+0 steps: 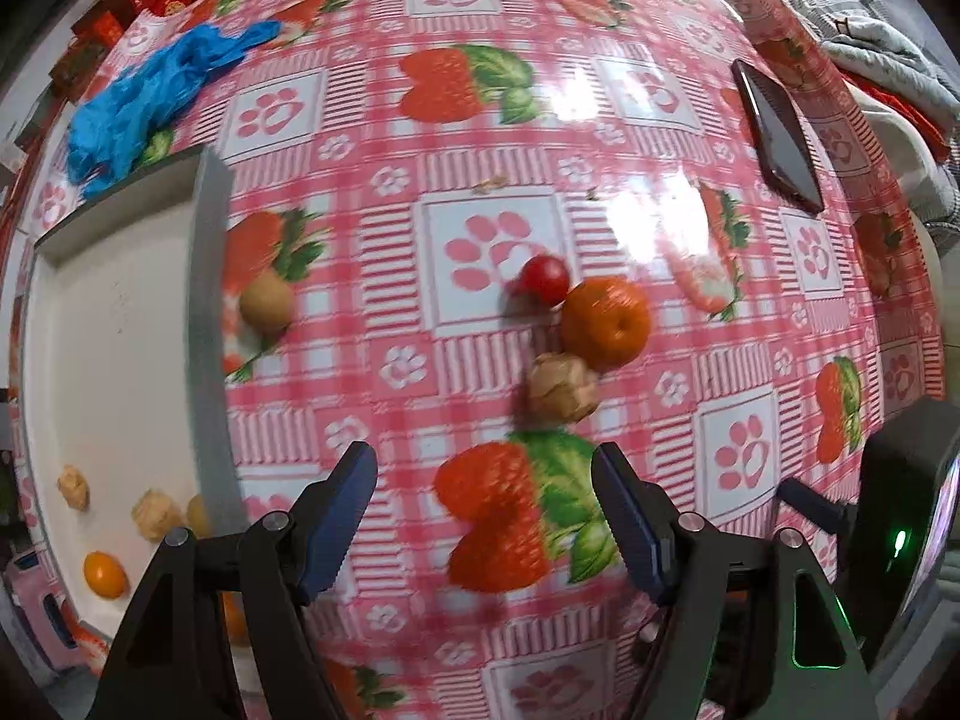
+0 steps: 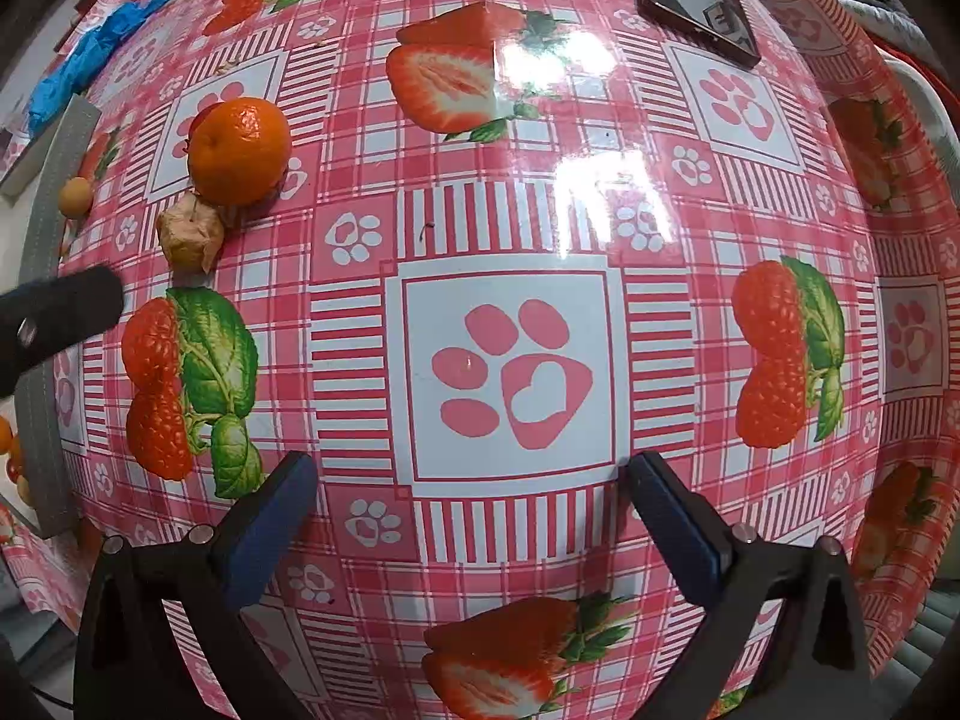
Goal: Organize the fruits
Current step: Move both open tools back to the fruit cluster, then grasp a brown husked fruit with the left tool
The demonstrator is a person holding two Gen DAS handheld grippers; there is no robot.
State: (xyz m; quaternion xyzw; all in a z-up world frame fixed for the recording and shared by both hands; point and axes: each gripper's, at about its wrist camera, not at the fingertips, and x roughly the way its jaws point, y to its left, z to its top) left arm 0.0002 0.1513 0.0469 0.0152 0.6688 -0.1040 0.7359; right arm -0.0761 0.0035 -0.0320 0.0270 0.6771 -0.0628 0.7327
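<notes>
The husked fruit (image 1: 561,387) sits just ahead of the left gripper (image 1: 485,516), touching the tangerine (image 1: 606,324). Left jaws apart, empty; right gripper (image 2: 474,531), jaws apart too, is farther off.

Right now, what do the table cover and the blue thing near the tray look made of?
Table cover: likely glossy vinyl or oilcloth, since bright glare patches sit on its print. Blue thing: thin crinkled plastic, probably a bag or glove; too blurred to say which.
</notes>
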